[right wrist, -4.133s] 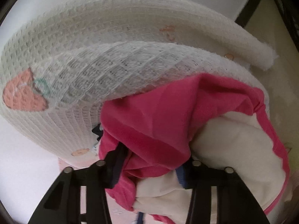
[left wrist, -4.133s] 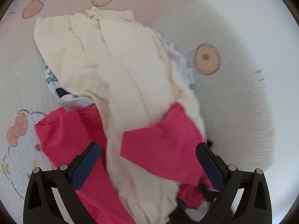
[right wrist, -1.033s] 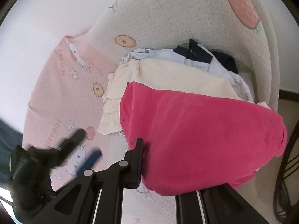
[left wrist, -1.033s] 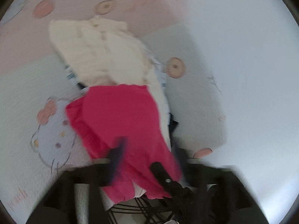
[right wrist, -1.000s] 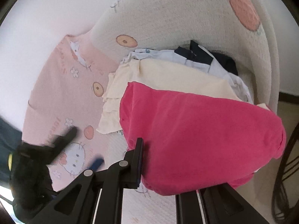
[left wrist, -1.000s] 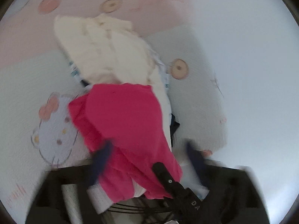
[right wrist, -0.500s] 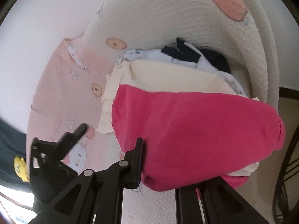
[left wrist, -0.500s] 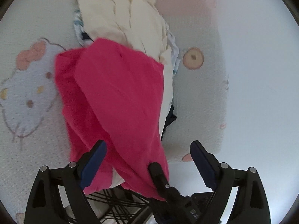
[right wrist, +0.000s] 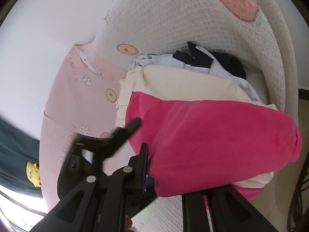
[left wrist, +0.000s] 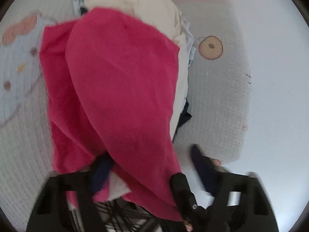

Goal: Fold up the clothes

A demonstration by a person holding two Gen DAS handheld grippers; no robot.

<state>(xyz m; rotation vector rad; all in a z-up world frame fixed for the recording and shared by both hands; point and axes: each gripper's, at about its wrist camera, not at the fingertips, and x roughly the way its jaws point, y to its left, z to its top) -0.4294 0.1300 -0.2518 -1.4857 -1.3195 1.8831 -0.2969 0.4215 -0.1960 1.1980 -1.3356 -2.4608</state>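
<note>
The pink garment (left wrist: 119, 89) lies on top of the pile of clothes, draped over the cream garment (left wrist: 146, 5), and its near corner hangs off the edge of the padded mat (right wrist: 83, 100) toward both cameras.

The right claw (right wrist: 164, 174) is narrow and clamped on the pink garment's near edge; in the left wrist view its black tip sits right at the hanging corner. The left claw (left wrist: 152, 166) is closing, with the pink fabric's lower fold between its fingers, but the blur leaves it unclear whether the pads press on the cloth yet.

What could go wrong from here:
- The left claw may close on more than one layer. The cream garment lies directly beneath the pink garment, so a deep bite could lift both together.
- It may close beside the hem and catch only a thin fold, which would slip once the cloth is pulled taut.
- With the pink garment's corner hanging off the mat, a pull from one side alone could drag the whole pile off.

Hard to make out:
- The left claw's fingers are smeared by motion.
- The right claw's far finger is covered by pink fabric.
- Beneath the cream garment, pale blue and dark navy clothes (right wrist: 208, 60) show only as edges.
- The pink garment's shape, sleeves and seams stay hidden in its folds.
</note>
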